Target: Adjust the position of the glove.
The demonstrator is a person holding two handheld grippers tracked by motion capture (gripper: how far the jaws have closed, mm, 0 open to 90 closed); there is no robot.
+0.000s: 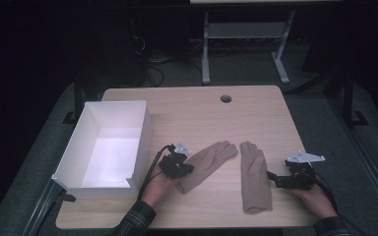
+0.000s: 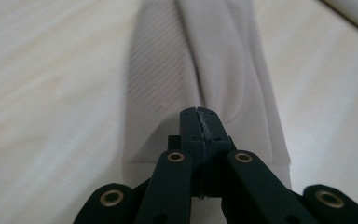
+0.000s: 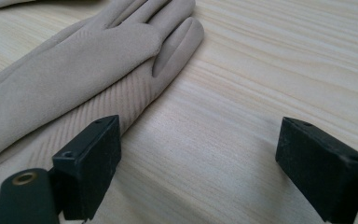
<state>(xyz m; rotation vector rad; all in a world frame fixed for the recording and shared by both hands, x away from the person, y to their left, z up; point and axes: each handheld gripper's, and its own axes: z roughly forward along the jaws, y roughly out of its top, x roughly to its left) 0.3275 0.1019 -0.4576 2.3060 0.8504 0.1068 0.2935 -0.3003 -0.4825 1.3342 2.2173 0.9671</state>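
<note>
Left glove [image 1: 204, 166]: beige knit, lying flat on the wooden table [image 1: 197, 105] just right of the white box [image 1: 142, 135], cuff toward the person, fingers angled away to the right. The left gripper [image 1: 183, 169] sits at its cuff end; in the left gripper view the jaws are closed tight, with a pinched ridge of the fabric [image 2: 205, 70] rising right at their tips, so I read this as a grip on the cuff.

Right glove [image 1: 254, 177]: same material, lying straight, well clear of the first one's cuff, fingertips nearly meeting. Right gripper [image 1: 275, 178] rests just beside it, jaws spread wide with bare table between them, holding nothing.

Handling judgement: light, limp cloth with a ribbed cuff. It will drape and trail when lifted, not slide stiffly. Cuff hem is the best hold, since it is thicker and less likely to slip out. Not fragile.

Room: the box wall is close on the left and stands tall, so a dangling glove needs lifting clear over its rim. Open tabletop beyond the gloves. The near table edge is close behind both hands.
</note>
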